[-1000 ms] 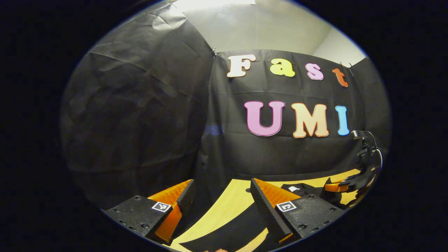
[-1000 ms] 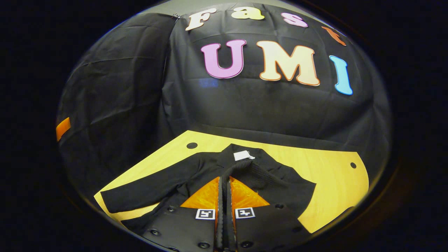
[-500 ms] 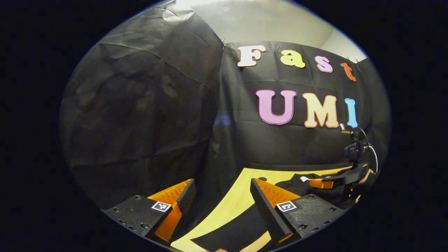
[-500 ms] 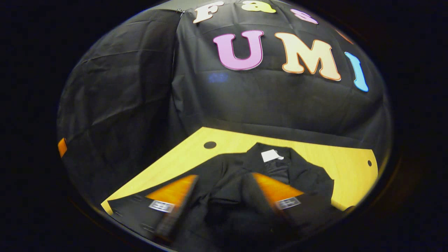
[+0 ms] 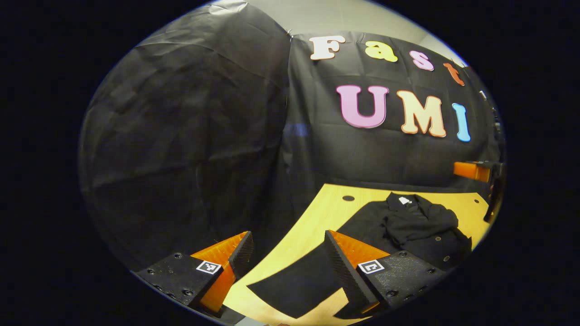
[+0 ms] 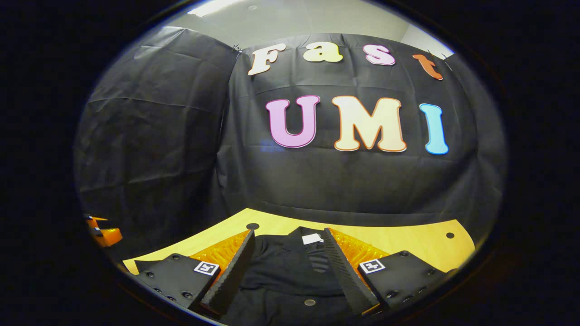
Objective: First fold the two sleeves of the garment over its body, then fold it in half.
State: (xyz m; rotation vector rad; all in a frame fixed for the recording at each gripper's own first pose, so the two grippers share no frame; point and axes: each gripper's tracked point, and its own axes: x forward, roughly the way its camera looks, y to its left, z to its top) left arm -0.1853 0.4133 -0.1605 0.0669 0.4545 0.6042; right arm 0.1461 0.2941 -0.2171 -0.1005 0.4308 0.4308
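Note:
A black garment (image 5: 417, 226) with a white neck label (image 5: 403, 199) lies on the wooden table (image 5: 326, 213). One sleeve is folded over its body. The other sleeve (image 5: 294, 285) stretches flat toward my left gripper (image 5: 286, 240), which hangs open above the table's corner with nothing between its fingers. In the right gripper view, my right gripper (image 6: 288, 235) is open just above the garment (image 6: 290, 271), with the label (image 6: 312, 238) between its fingertips. Neither finger touches the cloth. The right gripper (image 5: 471, 170) also appears at the far right of the left gripper view.
The table (image 6: 408, 240) has small round holes (image 6: 252, 226) near its back corners and ends against the black cloth wall. Bare wood lies right of the garment. The left gripper (image 6: 104, 233) shows at the left edge of the right gripper view.
My right gripper was shut on the sleeve, then opened, let it drop on the body and rose. My left gripper stayed open and tipped down, bringing more of the garment into view.

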